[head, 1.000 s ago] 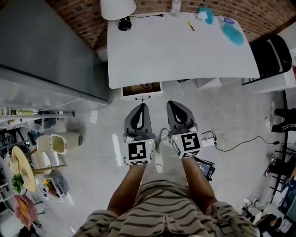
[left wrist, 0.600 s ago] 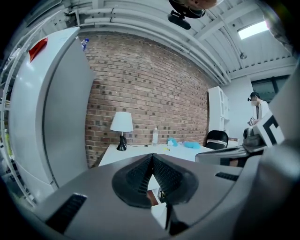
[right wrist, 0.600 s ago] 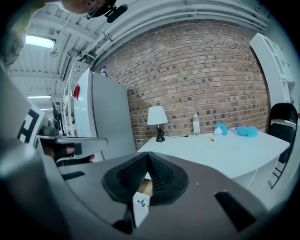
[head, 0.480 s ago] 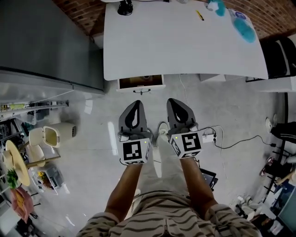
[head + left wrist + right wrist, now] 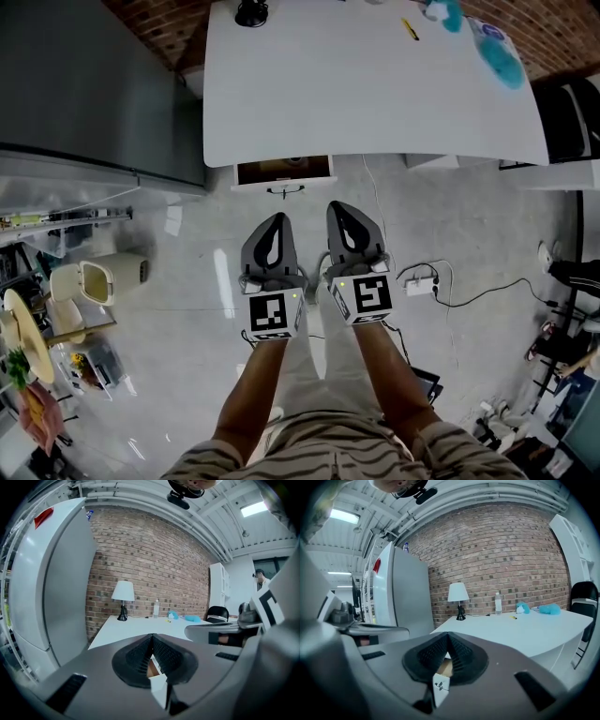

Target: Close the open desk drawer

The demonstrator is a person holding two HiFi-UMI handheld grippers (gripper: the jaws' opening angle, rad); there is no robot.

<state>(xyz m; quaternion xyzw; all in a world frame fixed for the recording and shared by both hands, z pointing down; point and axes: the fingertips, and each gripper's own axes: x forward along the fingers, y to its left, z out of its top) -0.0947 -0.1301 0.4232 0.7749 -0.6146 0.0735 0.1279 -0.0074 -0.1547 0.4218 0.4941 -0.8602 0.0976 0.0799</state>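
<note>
The open drawer (image 5: 283, 172) juts out from under the front left of the white desk (image 5: 375, 94), showing a brown inside and a small dark handle. Both grippers hover over the floor just short of it, side by side. My left gripper (image 5: 277, 219) is shut and empty, pointing at the drawer's front. My right gripper (image 5: 344, 207) is shut too, a little to the right of the drawer. In the left gripper view the jaws meet at the left gripper (image 5: 151, 637) tip, with the drawer (image 5: 152, 668) seen through the gap. The right gripper (image 5: 449, 637) view shows the drawer front (image 5: 440, 684) likewise.
A tall grey fridge (image 5: 89, 84) stands left of the desk. A beige bin (image 5: 111, 277) sits on the floor at left. A power strip (image 5: 417, 284) with cables lies to the right. A black chair (image 5: 570, 111) is at the desk's right end. A lamp base (image 5: 250, 12) and blue items (image 5: 502, 62) are on the desk.
Both grippers have come forward toward the desk and drawer. The right gripper has drawn nearer to the left one. Both stay shut.
</note>
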